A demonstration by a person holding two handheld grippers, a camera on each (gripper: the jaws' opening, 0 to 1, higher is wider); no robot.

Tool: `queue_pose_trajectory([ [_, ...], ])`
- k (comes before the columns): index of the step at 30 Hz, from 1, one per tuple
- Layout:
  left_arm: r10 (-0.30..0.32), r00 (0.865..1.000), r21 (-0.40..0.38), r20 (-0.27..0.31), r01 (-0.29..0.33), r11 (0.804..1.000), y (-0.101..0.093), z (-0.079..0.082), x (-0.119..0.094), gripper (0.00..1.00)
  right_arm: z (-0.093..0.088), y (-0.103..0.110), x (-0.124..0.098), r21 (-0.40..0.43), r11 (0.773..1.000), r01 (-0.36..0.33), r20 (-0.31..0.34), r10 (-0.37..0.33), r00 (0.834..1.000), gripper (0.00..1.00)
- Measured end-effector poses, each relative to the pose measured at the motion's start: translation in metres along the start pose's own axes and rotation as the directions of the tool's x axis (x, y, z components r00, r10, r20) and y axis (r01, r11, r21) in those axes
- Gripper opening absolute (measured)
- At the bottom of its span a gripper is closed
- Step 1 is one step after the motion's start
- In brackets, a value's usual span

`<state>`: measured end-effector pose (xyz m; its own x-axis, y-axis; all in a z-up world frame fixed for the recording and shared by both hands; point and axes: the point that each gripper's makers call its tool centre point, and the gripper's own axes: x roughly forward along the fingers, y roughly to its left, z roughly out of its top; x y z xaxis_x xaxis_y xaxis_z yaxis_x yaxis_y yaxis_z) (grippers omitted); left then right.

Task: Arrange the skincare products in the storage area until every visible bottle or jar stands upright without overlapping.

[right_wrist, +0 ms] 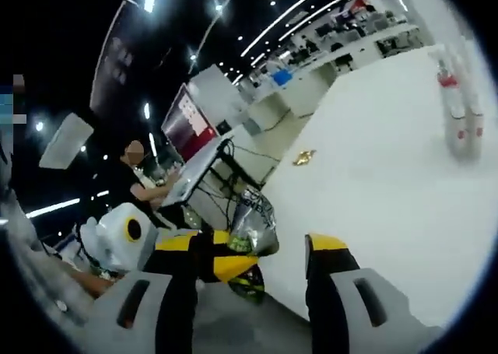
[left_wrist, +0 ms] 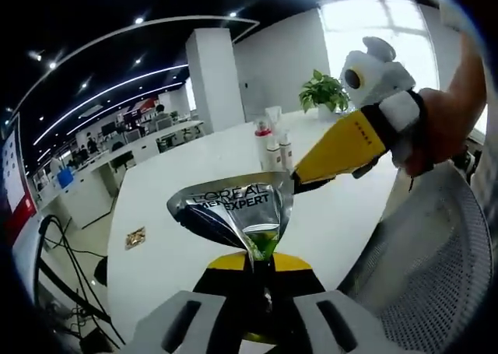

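Observation:
A silver sachet (left_wrist: 233, 206) printed "L'OREAL MEN EXPERT", green at its narrow lower end, hangs in the air above the white table (left_wrist: 179, 253). My left gripper (left_wrist: 263, 270) is shut on that lower end. My right gripper (left_wrist: 299, 181) comes in from the right, and its yellow jaw tip touches the sachet's right corner. In the right gripper view the sachet (right_wrist: 253, 214) sits just inside the left jaw of my right gripper (right_wrist: 261, 247), whose jaws stand wide apart, open. Three small bottles (left_wrist: 272, 142) with red and white caps stand upright far back on the table (right_wrist: 459, 109).
A small gold wrapper (left_wrist: 135, 237) lies on the table's left part (right_wrist: 303, 158). A potted plant (left_wrist: 323, 93) stands at the far end. A grey mesh chair (left_wrist: 436, 276) is close on the right. Cables (left_wrist: 70, 268) hang past the table's left edge. A person (right_wrist: 144, 179) sits at a laptop.

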<state>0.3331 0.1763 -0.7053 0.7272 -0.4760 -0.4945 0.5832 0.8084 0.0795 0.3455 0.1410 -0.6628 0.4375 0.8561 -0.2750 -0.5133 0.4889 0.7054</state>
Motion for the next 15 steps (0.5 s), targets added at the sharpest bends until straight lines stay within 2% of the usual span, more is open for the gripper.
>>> queue_pose_trajectory([
  [2, -0.011, 1.000, -0.011, 0.020, 0.011, 1.000, -0.002, 0.004, -0.001, 0.08, -0.007, -0.010, 0.004, 0.068, 0.997, 0.021, -0.013, -0.020, 1.000, 0.54],
  [4, -0.023, 0.999, -0.014, 0.027, 0.023, 1.000, -0.005, 0.006, -0.001, 0.08, -0.009, -0.012, 0.008, 0.115, 0.993, 0.010, -0.010, -0.009, 1.000, 0.52],
  [7, -0.044, 0.998, -0.032, 0.041, 0.045, 0.998, -0.009, 0.008, -0.002, 0.08, -0.004, -0.007, 0.011, 0.162, 0.986, -0.035, 0.028, 0.031, 0.999, 0.38],
  [8, -0.049, 0.998, -0.037, 0.045, 0.051, 0.998, -0.010, 0.009, -0.002, 0.08, -0.002, -0.006, 0.012, 0.170, 0.984, -0.045, 0.037, 0.039, 0.999, 0.32],
  [10, -0.076, 0.994, -0.045, 0.078, 0.079, 0.996, -0.016, 0.016, -0.004, 0.08, 0.001, -0.006, 0.015, 0.180, 0.982, -0.066, 0.060, 0.056, 0.997, 0.24],
  [12, -0.085, 0.993, -0.037, 0.085, 0.088, 0.995, -0.019, 0.017, -0.006, 0.08, 0.001, -0.005, 0.016, 0.195, 0.977, -0.082, 0.071, 0.070, 0.995, 0.16],
  [15, -0.093, 0.991, -0.043, 0.095, 0.097, 0.994, -0.020, 0.019, -0.006, 0.09, 0.001, -0.005, 0.017, 0.143, 0.987, -0.071, 0.067, 0.062, 0.996, 0.09],
])
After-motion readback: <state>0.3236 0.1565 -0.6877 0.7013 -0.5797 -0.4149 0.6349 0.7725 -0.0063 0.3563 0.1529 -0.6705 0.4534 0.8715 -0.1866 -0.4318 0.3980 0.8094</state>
